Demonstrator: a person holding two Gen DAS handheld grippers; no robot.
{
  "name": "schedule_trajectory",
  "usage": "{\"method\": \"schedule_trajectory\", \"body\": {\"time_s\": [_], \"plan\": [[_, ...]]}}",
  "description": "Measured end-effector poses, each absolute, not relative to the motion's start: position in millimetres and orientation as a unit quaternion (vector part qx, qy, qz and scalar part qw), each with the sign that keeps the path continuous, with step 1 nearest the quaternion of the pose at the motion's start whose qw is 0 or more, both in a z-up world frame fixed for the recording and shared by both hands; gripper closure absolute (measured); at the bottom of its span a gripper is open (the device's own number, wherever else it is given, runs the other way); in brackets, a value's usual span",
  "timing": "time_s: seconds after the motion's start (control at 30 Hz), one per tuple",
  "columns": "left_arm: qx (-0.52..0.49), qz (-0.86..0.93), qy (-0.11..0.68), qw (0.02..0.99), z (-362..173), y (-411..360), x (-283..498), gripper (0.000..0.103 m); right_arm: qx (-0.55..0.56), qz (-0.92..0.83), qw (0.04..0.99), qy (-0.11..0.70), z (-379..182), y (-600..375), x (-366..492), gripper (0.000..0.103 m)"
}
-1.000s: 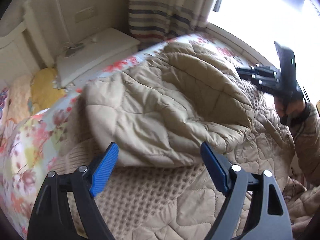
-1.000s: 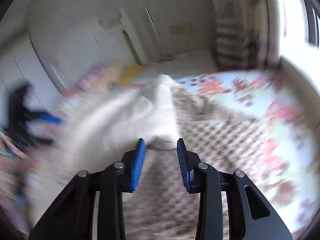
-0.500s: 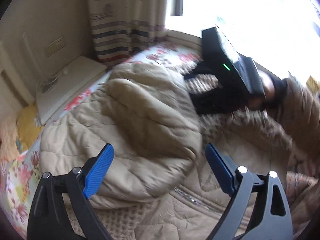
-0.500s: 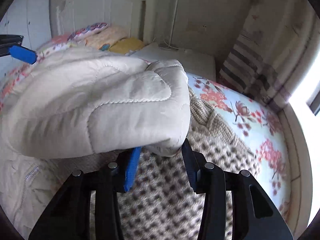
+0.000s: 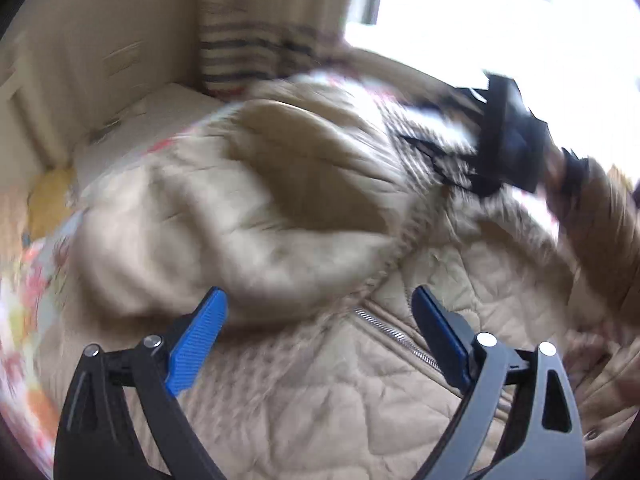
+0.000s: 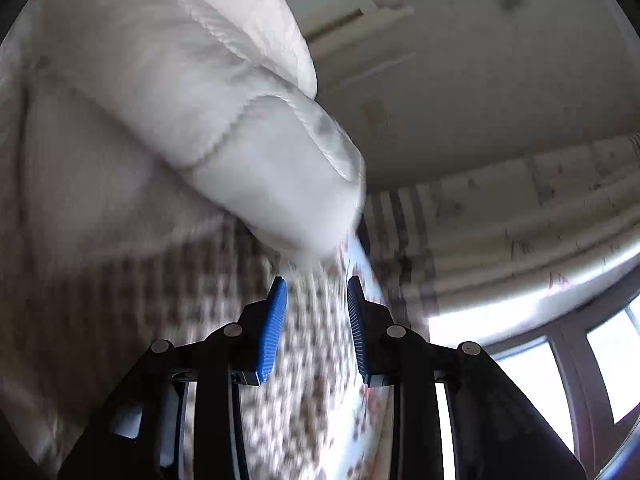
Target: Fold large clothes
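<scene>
On the floral bed, right gripper clamps the quilted jacket.

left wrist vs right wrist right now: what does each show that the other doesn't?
Left wrist only: the metal zipper running across the beige quilted jacket, the yellow pillow, and the right gripper seen from outside, blurred, at the jacket's far edge. The left gripper has its jaws wide apart with nothing between them.

Right wrist only: the ceiling, the window frame, and the right gripper's jaws narrowed around lifted knit-lined jacket fabric; actual contact is too blurred to confirm.

Both: the quilted jacket, the striped curtain and the floral bedsheet.
</scene>
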State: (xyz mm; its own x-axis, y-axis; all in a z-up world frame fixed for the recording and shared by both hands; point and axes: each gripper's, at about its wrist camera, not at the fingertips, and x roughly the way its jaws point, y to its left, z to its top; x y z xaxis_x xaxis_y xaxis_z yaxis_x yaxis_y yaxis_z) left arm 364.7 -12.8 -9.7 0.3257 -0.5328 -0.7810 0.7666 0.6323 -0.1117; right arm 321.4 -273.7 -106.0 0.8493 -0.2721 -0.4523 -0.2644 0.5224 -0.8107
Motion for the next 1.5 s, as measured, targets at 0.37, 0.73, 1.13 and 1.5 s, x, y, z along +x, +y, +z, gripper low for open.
{"method": "schedule_trajectory", "body": {"time_s": [0.37, 0.73, 1.13, 1.5], "plan": [[-0.147, -0.283, 0.473, 0.821, -32.0, 118.3, 402.7, 0.003, -0.410, 0.188, 0.879, 0.155, -39.2, -190.9, 229.9, 0.020], [-0.202, -0.323, 0.472, 0.795, -31.3, 110.8, 386.2, 0.003, -0.336, 0.239, 0.885, 0.215, -48.8, -160.8, 279.2, 0.095], [-0.319, -0.409, 0.456, 0.723, -65.6, 38.3, 433.1, 0.004, -0.234, 0.247, 0.914, 0.223, -24.0, -200.1, 286.3, 0.095], [-0.363, -0.320, 0.423, 0.766, -51.1, 90.3, 477.2, 0.004, -0.309, 0.208, 0.901, 0.222, -77.3, -159.4, 266.3, 0.094]]}}
